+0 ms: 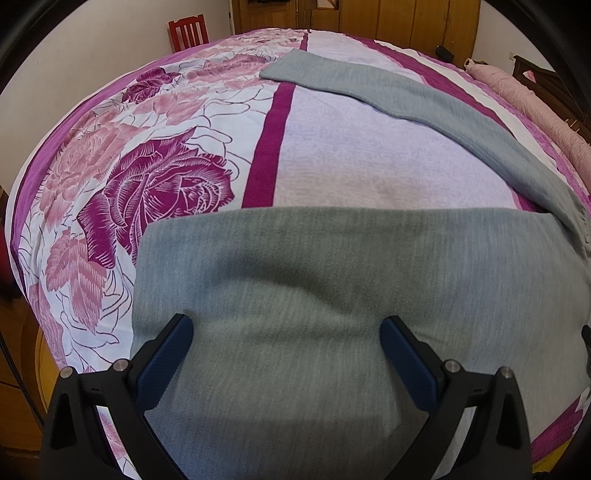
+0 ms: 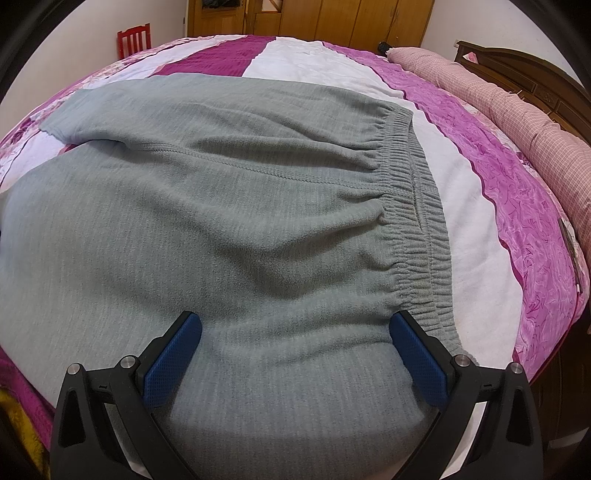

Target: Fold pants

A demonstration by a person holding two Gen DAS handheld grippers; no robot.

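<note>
Grey fleece pants (image 2: 221,206) lie spread flat on the bed. Their elastic waistband (image 2: 413,206) is at the right in the right wrist view. In the left wrist view the near leg (image 1: 295,295) fills the foreground, and the far leg (image 1: 424,107) runs diagonally across the bedspread. My left gripper (image 1: 286,325) is open, hovering over the near leg. My right gripper (image 2: 295,321) is open over the hip area, its right finger close to the waistband. Neither gripper holds cloth.
The bed has a purple, white and rose-patterned bedspread (image 1: 166,177). A pink checked bolster (image 2: 517,110) lies along the dark wooden headboard (image 2: 546,88). A red chair (image 1: 188,31) and wooden wardrobes (image 2: 332,18) stand beyond the bed.
</note>
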